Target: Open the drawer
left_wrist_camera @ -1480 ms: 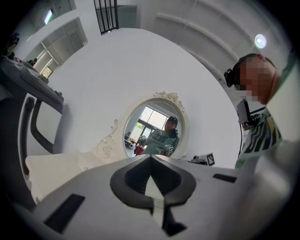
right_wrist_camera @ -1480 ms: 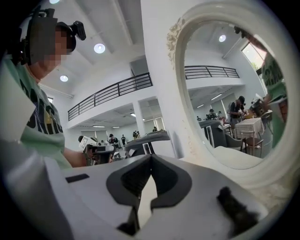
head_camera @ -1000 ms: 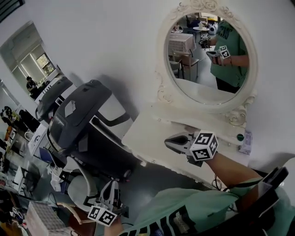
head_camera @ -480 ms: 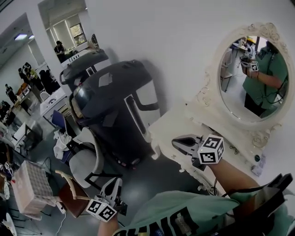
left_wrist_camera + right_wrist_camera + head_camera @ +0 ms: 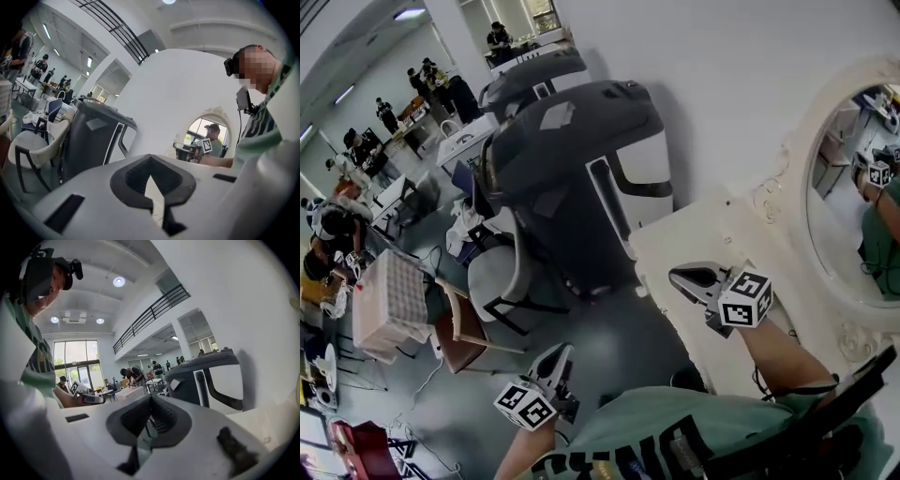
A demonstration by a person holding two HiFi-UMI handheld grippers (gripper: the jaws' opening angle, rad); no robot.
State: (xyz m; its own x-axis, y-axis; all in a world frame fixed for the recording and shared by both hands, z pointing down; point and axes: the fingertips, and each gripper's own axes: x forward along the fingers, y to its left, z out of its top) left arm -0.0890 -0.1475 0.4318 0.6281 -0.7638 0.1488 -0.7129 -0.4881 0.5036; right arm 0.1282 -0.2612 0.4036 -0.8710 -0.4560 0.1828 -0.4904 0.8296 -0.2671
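Left gripper (image 5: 561, 354): jaws together, nothing between them; low in head view over the grey floor (image 5: 609, 347), just beside the person's green shirt (image 5: 675, 431).
Right gripper (image 5: 682, 276): jaws together, empty; shows over the dresser (image 5: 694, 234) top, near its front edge. Cannot tell if it touches.
Gap between grippers: well apart, left one lower in head view.
Drawer: cannot pick it out in any view. Only the white dresser's top and front edge show, at right of head view, under the right gripper.
Mirror (image 5: 848, 225): oval, ornate white frame, stands at the back of the dresser against the white wall. It reflects a green sleeve and a marker cube.
Dark machine (image 5: 572, 159): big grey-black unit with a white side panel, just left of the dresser, against the wall. Both gripper views show it ahead of the jaws.
Chair (image 5: 492, 281): white, in front of the machine.
Crate (image 5: 389, 300): white, lattice-sided, far left.
Background: several people (image 5: 342, 234) at tables, upper left.
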